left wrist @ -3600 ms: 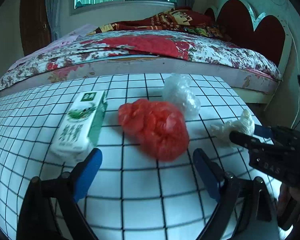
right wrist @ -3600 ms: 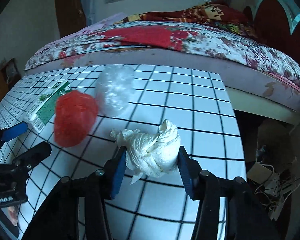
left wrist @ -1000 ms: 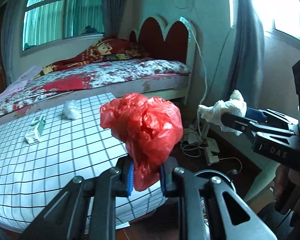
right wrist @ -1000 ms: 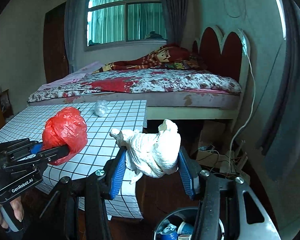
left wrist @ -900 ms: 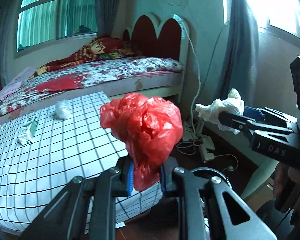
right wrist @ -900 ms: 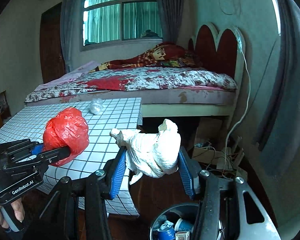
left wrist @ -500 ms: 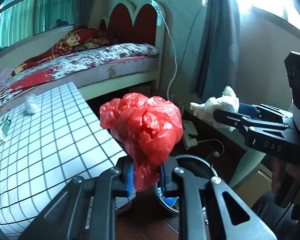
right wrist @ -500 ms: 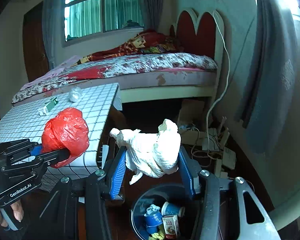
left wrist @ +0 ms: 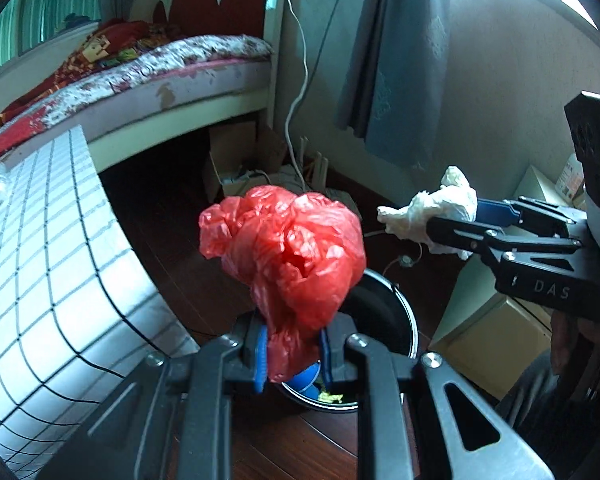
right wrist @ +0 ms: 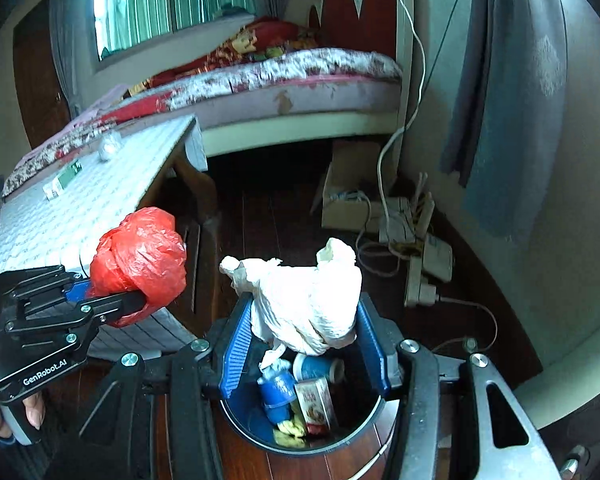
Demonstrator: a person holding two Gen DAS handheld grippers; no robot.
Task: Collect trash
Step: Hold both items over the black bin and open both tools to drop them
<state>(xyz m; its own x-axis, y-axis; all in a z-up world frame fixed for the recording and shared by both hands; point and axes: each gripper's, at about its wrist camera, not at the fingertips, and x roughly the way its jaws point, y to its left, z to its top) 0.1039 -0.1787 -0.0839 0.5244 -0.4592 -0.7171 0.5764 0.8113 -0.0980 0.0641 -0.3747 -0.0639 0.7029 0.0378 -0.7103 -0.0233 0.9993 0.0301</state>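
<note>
My left gripper [left wrist: 292, 354] is shut on a crumpled red plastic bag [left wrist: 288, 252], held above the near rim of a round dark trash bin [left wrist: 396, 320]. In the right wrist view the red bag [right wrist: 140, 260] hangs left of the bin [right wrist: 364, 424]. My right gripper [right wrist: 304, 340] is shut on a wad of white tissue [right wrist: 304, 300], directly over the bin's open mouth. The tissue also shows in the left wrist view [left wrist: 436, 208]. A clear plastic ball [right wrist: 110, 146] and a green-white carton [right wrist: 62, 180] lie on the grid-cloth table [right wrist: 100, 208].
The bin holds cups, a carton and scraps. A bed [right wrist: 280, 80] with a red headboard stands behind. Power strips and cables [right wrist: 416, 248] lie on the dark wood floor right of the bin, near a cardboard box [right wrist: 344, 192] and a grey curtain [right wrist: 512, 100].
Both grippers have swung right and down from the table toward the floor. The bin now sits right under the held tissue and close below the red bag.
</note>
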